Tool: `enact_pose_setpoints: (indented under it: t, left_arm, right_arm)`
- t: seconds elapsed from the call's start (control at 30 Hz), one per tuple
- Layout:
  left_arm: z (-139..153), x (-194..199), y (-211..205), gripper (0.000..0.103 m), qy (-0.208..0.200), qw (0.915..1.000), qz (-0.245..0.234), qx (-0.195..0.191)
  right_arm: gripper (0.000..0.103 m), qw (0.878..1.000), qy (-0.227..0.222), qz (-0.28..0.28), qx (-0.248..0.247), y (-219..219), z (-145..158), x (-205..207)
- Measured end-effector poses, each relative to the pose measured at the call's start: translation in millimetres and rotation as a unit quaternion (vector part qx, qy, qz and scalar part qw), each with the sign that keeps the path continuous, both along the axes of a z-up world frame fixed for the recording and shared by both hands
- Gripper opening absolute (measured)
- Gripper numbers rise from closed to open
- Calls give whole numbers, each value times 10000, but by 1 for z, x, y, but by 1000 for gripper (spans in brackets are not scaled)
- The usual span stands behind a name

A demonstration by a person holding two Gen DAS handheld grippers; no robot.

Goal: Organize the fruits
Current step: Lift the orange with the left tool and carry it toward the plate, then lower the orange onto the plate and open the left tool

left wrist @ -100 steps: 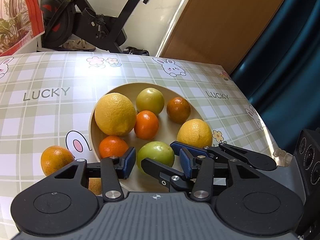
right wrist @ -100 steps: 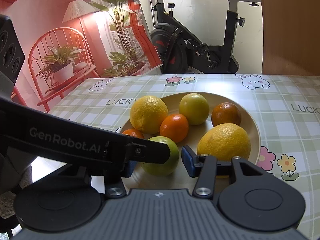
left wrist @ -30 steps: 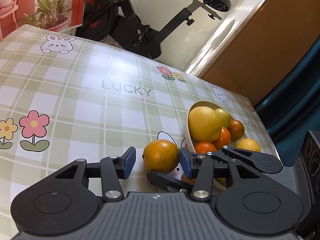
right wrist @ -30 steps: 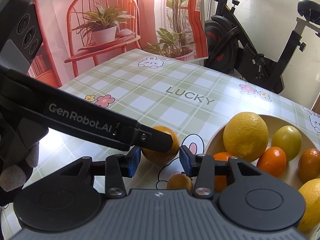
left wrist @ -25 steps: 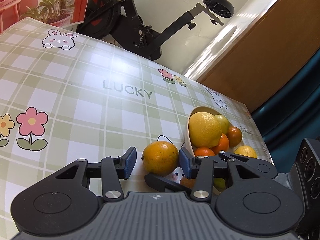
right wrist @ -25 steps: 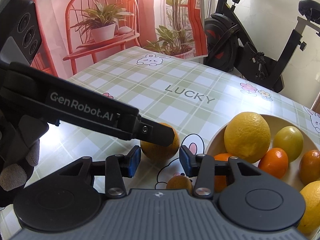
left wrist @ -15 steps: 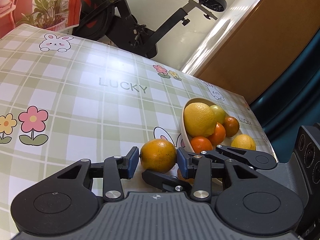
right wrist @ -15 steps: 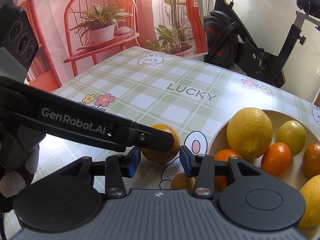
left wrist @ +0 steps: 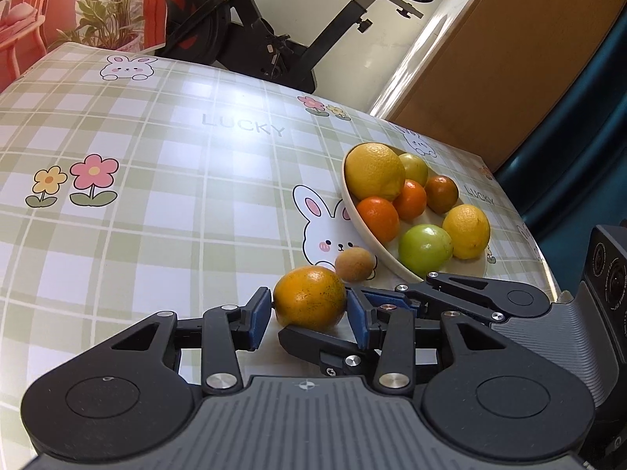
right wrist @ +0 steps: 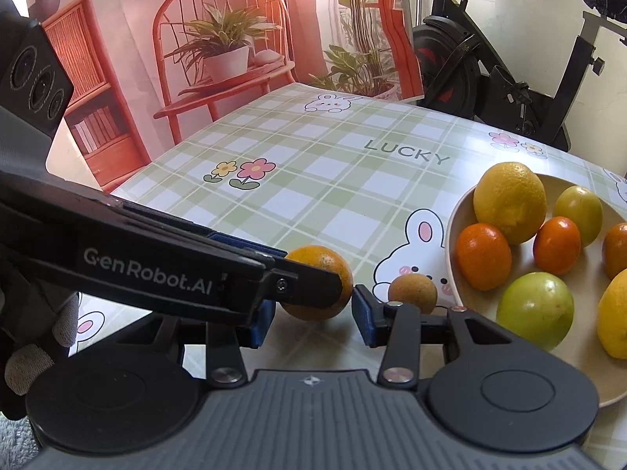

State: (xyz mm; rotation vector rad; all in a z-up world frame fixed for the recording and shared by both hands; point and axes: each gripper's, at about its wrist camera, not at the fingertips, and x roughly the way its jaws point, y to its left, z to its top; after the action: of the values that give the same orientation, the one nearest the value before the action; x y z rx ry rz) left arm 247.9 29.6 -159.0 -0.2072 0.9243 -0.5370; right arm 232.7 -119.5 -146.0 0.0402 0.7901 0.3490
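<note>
Both grippers have swung away from the bowl (left wrist: 366, 231) to the orange (left wrist: 309, 303) on the surface (left wrist: 156, 215).
Seven fruits lie in the bowl; the orange and a small fruit (left wrist: 354, 263) remain outside. The left gripper (left wrist: 308, 315) just closed its fingers on the orange; the right gripper (right wrist: 313, 319) is narrow, empty. Only the right view shows a gloved hand (right wrist: 35, 337).
</note>
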Motion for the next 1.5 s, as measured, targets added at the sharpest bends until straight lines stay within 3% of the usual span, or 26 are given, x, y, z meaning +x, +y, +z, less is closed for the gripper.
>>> enact_pose_setpoints:
  t: [0.37,0.77,1.03,1.5]
  left_arm:
    - [5,-28,-19,45,36,10000,12,36]
    - [26,-23,-51,44,-169,9997,-158,62]
    - [38,-9,-92,44,-275,9974,-613,273]
    - [25,11,-138,44,-183,9944,-982,356]
  right_arm:
    - [46,9989,-38,-224,410,-17,3,-38]
    - [46,9955,-486,-579,565,-43,19,-58]
    - [46,9889,-710,-1121,664,-72,27,-65]
    - [46,9767,-641,-1861,860,-120,20,-67]
